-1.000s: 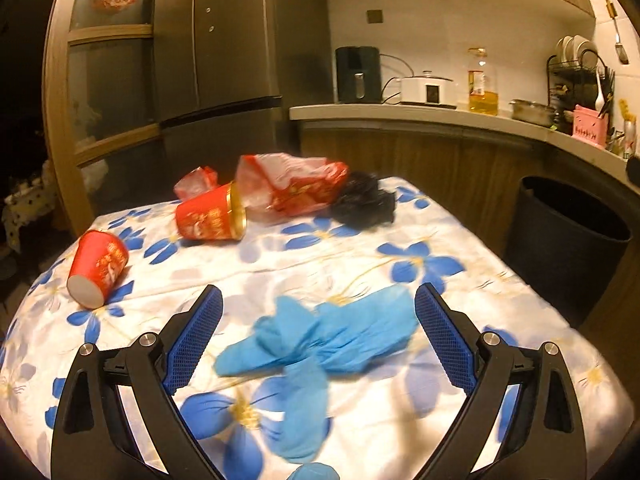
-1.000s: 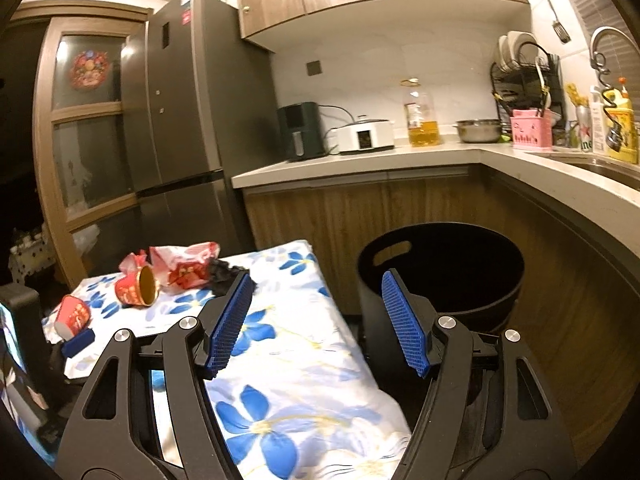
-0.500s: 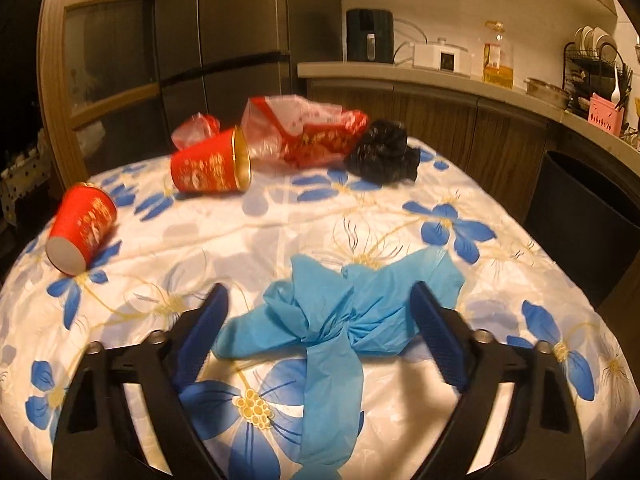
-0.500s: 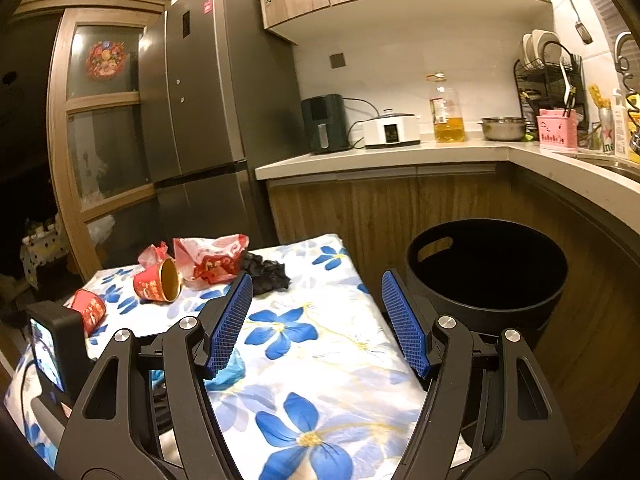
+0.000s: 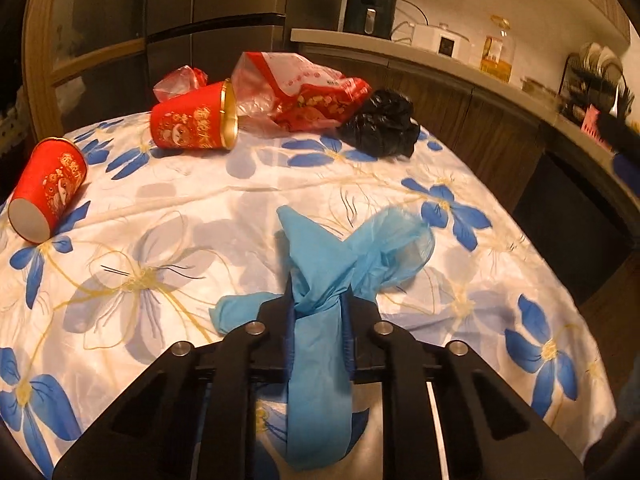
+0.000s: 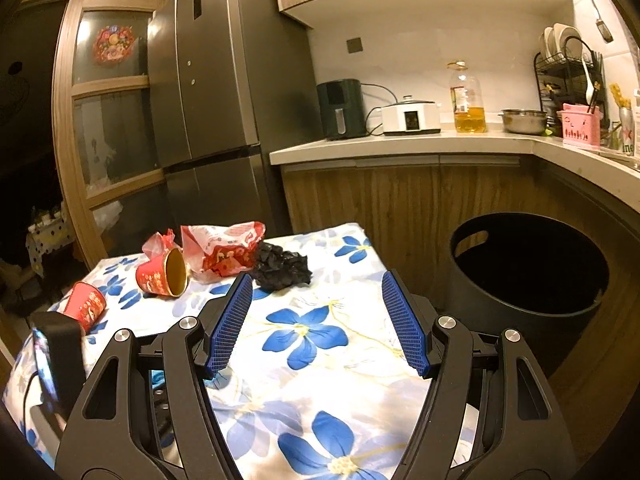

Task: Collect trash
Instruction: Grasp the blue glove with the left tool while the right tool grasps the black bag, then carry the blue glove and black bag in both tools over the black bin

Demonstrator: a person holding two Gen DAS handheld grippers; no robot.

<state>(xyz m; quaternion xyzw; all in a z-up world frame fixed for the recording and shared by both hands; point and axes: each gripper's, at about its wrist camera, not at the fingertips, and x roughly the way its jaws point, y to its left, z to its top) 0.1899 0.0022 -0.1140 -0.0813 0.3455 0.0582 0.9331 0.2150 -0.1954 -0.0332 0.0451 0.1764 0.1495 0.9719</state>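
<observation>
My left gripper (image 5: 318, 312) is shut on a crumpled blue glove (image 5: 320, 272), pinched at its middle on the flowered tablecloth (image 5: 160, 248). Beyond it lie two red paper cups on their sides (image 5: 194, 122) (image 5: 46, 190), a red and clear plastic bag (image 5: 300, 92) and a crumpled black bag (image 5: 380, 124). My right gripper (image 6: 316, 316) is open and empty above the table's right part. In its view I see the same cups (image 6: 162, 274) (image 6: 84, 306), the red bag (image 6: 224, 250), the black bag (image 6: 282, 266) and the left gripper's body (image 6: 52, 356). A black trash bin (image 6: 528, 272) stands on the floor, right of the table.
A kitchen counter (image 6: 400, 144) runs behind with an air fryer (image 6: 340, 110), a cooker, an oil bottle (image 6: 468, 100) and a dish rack. A tall grey fridge (image 6: 224, 92) and a wooden glass door stand behind the table. The bin's edge shows dark in the left wrist view (image 5: 568, 216).
My left gripper has moved down and shut on the blue glove, bunching it up. My right gripper has swung left over the table and stays open.
</observation>
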